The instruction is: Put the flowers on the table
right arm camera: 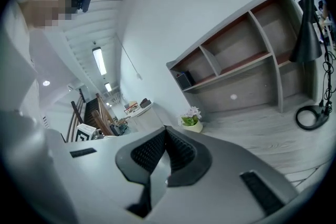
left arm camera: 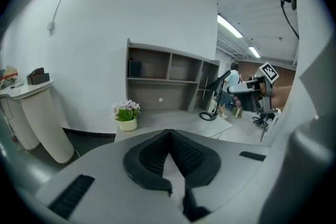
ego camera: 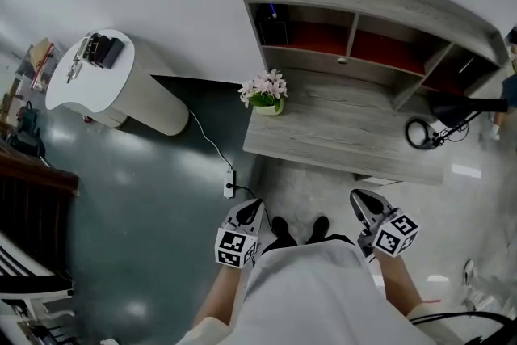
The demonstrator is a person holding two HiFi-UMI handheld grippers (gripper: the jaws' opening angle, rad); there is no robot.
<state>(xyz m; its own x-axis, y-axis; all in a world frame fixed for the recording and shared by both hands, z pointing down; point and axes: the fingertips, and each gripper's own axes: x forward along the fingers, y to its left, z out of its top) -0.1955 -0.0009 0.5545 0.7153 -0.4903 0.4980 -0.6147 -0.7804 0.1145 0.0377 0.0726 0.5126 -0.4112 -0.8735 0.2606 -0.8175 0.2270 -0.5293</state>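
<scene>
Pink flowers (ego camera: 265, 88) on grey table (ego camera: 347, 129), well ahead of both closed, empty jaws

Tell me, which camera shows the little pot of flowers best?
The head view: the flowers stand unobstructed at the left end of the table, seen from above, with pot and blossoms clear. The left gripper view shows the flowers side-on but smaller and farther off, and the right gripper view does likewise.

Before you: pale pink flowers (ego camera: 265, 85) with green leaves in a cream pot, a grey wood-grain tabletop (ego camera: 347, 129), a dark teal floor (ego camera: 145, 198).
</scene>
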